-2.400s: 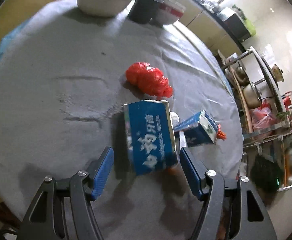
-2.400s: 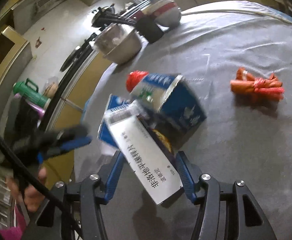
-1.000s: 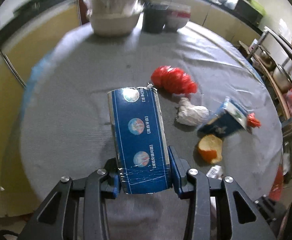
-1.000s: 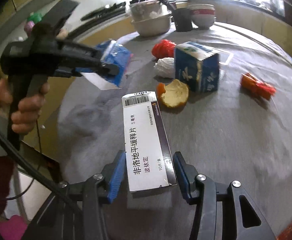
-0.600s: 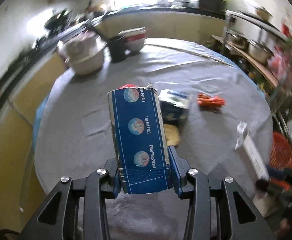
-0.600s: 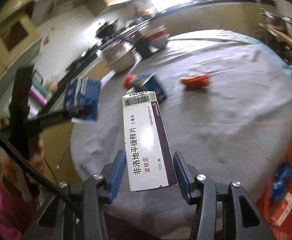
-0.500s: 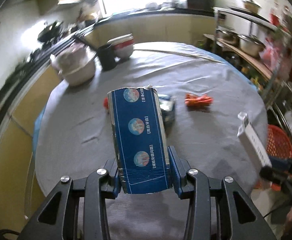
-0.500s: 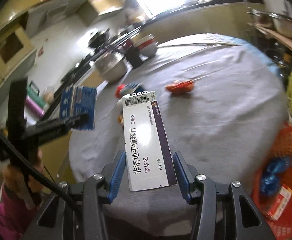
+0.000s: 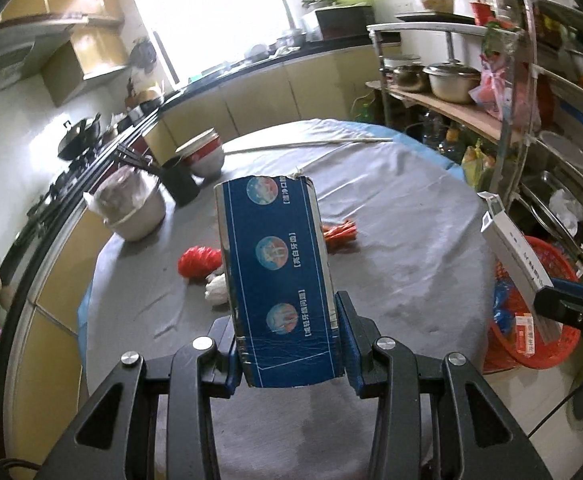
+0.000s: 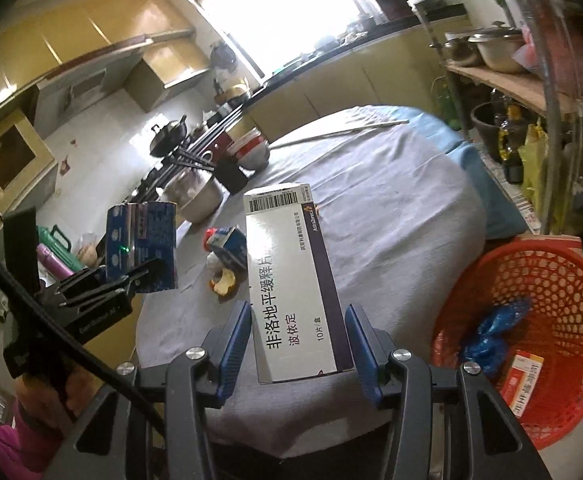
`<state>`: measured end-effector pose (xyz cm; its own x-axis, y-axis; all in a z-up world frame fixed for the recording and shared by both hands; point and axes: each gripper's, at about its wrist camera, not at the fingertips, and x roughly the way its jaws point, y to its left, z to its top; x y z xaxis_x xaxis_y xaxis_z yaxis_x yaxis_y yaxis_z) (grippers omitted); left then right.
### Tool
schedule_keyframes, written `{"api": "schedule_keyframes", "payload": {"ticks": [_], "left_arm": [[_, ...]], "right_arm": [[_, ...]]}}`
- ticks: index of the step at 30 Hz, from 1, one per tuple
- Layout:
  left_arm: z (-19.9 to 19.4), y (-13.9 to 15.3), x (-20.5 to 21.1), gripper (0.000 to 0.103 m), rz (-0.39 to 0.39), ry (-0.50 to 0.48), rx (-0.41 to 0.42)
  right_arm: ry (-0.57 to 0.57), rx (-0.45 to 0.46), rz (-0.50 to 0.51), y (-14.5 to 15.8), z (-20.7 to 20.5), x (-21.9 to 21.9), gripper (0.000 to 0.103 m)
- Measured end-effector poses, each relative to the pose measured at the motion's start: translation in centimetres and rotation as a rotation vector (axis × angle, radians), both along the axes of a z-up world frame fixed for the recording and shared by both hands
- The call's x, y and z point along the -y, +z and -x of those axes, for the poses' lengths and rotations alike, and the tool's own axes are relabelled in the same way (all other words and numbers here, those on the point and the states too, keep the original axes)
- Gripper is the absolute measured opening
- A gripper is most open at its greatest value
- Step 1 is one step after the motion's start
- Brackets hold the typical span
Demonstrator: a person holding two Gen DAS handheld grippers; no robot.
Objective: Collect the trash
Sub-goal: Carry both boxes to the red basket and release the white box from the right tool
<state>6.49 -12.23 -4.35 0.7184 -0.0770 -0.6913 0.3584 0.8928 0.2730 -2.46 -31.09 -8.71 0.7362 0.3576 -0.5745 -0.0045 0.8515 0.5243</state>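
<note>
The left gripper (image 9: pixel 289 344) is clamping the lower end of a blue carton (image 9: pixel 277 280), its blue pads pressing on both sides, and the carton is standing up out of the jaws, lifted clear of the counter (image 9: pixel 403 240). The right gripper (image 10: pixel 297 344) is holding a white medicine box (image 10: pixel 291 284) with a purple edge and a barcode at its top end; the right pad is sitting against the box, while on the left side a thin gap is showing, so the jaws are standing partly closed around it. In the right wrist view the left gripper (image 10: pixel 131 276) is appearing at the left with its carton, gripped by a hand (image 10: pixel 51 392) in a pink sleeve.

Just beyond the right gripper, a red mesh basket (image 10: pixel 551 280) is sitting off the near right edge of the counter, lower than its surface, and is containing a crumpled blue wrapper (image 10: pixel 495 328) and a small orange-and-white box (image 10: pixel 521 376).

Farther out on the grey cloth, a fruit peel (image 10: pixel 223 282), a small blue-and-white carton (image 10: pixel 227 246), a white crumpled wad (image 9: pixel 217 292), a red plastic bag (image 9: pixel 199 262) and an orange wrapper (image 9: pixel 339 234) are lying near the middle. At the far edge, a covered pot (image 9: pixel 135 212), a dark cup (image 9: pixel 181 184) and stacked bowls (image 9: pixel 205 156) are standing close together.
</note>
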Motion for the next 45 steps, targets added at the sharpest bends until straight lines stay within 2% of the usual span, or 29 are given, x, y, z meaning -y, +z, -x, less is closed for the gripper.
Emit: {"api": "schedule_keyframes", "payload": {"ticks": [10, 23, 30, 34, 42, 45], "left_arm": [[1.8, 0.7, 3.6, 0.042, -0.055, -0.076, 0.044], [3.1, -0.2, 8.4, 0.042, -0.113, -0.189, 0.021], [3.3, -1.3, 11.1, 0.042, -0.062, -0.293, -0.07], [3.2, -2.6, 13.0, 0.042, -0.013, -0.36, -0.165], [2.3, -5.1, 17.6, 0.042, 0.107, -0.464, -0.309], [2.3, -6.4, 19.2, 0.043, 0.108, -0.492, -0.361]], "right_arm": [[-0.076, 0.033, -0.029, 0.9, 2.3, 3.0, 0.052], [-0.16, 0.03, -0.055, 0.6, 4.9, 6.7, 0.052], [-0.272, 0.002, -0.084, -0.8, 7.1, 10.1, 0.052], [-0.343, -0.034, -0.114, -2.1, 8.4, 12.4, 0.052], [-0.487, -0.133, -0.203, -7.1, 10.5, 16.0, 0.052], [-0.529, -0.174, -0.252, -8.9, 10.9, 17.0, 0.052]]}}
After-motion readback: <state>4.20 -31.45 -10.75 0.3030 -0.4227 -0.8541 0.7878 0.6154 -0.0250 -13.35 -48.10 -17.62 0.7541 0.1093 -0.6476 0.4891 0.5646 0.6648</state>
